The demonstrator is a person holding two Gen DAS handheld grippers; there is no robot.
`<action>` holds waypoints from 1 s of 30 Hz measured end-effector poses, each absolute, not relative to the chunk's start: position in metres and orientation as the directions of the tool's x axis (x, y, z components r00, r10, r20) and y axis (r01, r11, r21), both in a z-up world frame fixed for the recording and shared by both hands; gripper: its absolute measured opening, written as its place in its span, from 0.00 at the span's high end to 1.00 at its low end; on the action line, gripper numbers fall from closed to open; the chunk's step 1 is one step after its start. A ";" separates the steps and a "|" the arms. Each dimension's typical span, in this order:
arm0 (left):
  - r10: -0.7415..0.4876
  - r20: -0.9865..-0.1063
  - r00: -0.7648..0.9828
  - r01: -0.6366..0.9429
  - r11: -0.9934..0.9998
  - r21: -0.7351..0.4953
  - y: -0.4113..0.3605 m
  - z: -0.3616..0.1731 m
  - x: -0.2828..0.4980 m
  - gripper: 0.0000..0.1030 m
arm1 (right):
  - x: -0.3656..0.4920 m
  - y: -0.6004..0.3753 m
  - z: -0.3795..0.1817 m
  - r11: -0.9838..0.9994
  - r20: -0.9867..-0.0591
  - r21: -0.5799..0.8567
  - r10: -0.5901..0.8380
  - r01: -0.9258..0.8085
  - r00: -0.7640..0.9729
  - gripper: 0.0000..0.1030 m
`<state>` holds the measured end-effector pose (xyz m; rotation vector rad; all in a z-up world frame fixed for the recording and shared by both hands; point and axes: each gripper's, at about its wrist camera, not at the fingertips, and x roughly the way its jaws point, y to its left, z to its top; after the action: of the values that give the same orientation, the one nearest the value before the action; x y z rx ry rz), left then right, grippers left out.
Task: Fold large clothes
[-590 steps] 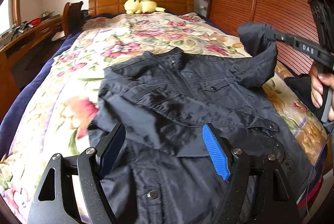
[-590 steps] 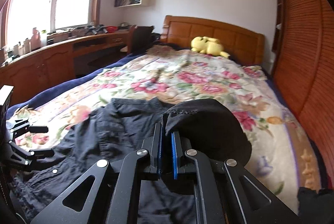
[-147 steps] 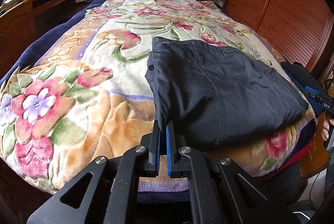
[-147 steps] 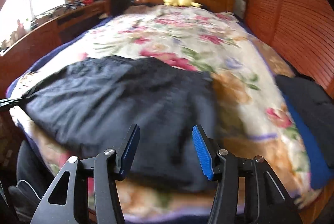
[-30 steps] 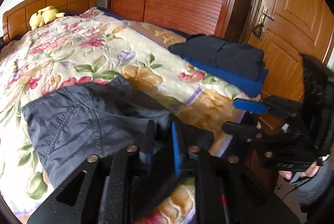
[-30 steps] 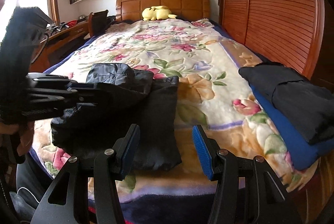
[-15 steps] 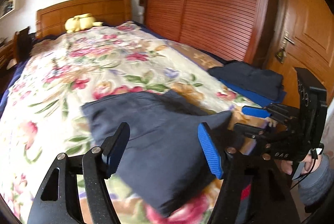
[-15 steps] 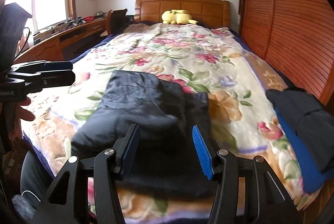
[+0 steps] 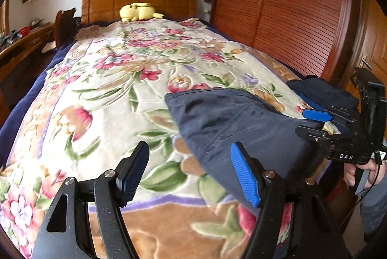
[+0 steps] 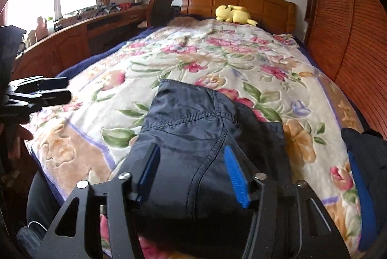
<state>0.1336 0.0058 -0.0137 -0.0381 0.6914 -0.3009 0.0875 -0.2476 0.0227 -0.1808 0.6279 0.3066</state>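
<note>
Handling folded dark navy nylon jacket [image 10: 205,133]: soft, slippery; pinch thick near edge. Left gripper [image 9: 188,172], right gripper [image 10: 191,172] both spread.

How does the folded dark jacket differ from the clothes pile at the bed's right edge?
The folded jacket is one garment, lying near the foot of the bed on the floral blanket; the clothes pile is a stack, dark pieces over a blue one, at the bed's right edge. The jacket looks wider and flatter, the pile taller. Both are folded, and neither is gripped.
</note>
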 end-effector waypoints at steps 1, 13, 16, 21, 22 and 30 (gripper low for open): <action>-0.284 -0.622 0.730 0.256 0.957 -0.137 0.010 -0.016 0.134 0.31 | 0.092 -0.249 0.022 0.940 -0.610 -0.077 0.219 -0.332 0.762 0.40; -0.310 -0.647 0.696 0.282 0.948 -0.150 0.013 -0.038 0.149 0.31 | 0.129 -0.275 0.002 0.964 -0.693 -0.073 0.134 -0.254 0.708 0.38; -0.318 -0.649 0.691 0.296 0.944 -0.148 0.007 -0.040 0.153 0.30 | 0.130 -0.277 -0.002 0.965 -0.716 -0.047 0.147 -0.257 0.682 0.38; -0.326 -0.648 0.689 0.311 0.940 -0.143 -0.001 -0.040 0.155 0.30 | 0.135 -0.277 -0.007 0.962 -0.735 -0.023 0.168 -0.272 0.657 0.38; -0.325 -0.648 0.689 0.313 0.940 -0.139 -0.003 -0.039 0.156 0.30 | 0.133 -0.279 -0.007 0.962 -0.737 -0.018 0.172 -0.274 0.654 0.38; -0.320 -0.640 0.698 0.321 0.940 -0.120 -0.008 -0.036 0.155 0.26 | 0.132 -0.281 -0.013 0.949 -0.745 0.046 0.241 -0.313 0.621 0.80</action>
<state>0.1552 -0.0084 -0.0355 0.0003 0.7132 -0.3572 0.1318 -0.2807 -0.0132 -0.0913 0.8423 0.3188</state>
